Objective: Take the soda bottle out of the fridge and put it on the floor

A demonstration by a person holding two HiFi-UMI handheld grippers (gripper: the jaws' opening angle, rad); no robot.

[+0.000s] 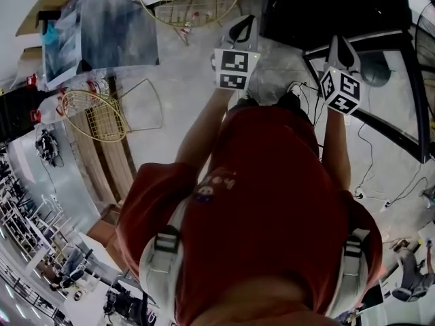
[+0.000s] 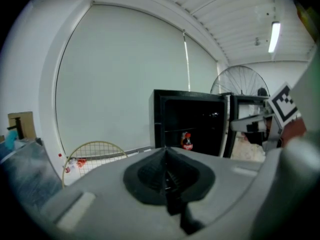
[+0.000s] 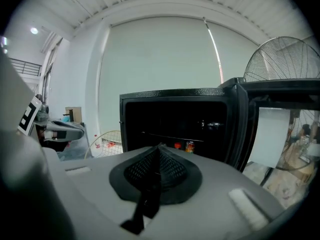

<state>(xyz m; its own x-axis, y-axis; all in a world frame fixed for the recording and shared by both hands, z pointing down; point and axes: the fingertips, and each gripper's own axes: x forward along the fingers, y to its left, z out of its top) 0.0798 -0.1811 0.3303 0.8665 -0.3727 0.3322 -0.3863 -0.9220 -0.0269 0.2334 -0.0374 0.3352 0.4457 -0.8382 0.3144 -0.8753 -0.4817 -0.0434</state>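
We're looking down on a red shirt [image 1: 272, 202] with short sleeves [image 1: 153, 195] and a small printed patch [image 1: 214, 185] on it. Pale straps [image 1: 163, 267] run over both shoulders, each with a dark buckle [image 1: 167, 238]. The left gripper [image 1: 242, 29] and right gripper [image 1: 342, 49] are light grey shells with black ribbed pads [image 2: 150, 173], and each carries a white cube [image 1: 235, 69] printed with black square markers.

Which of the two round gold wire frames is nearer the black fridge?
The upper wire frame, at the head view's top, beside the fridge; the lower wire frame lies off by wooden planks.
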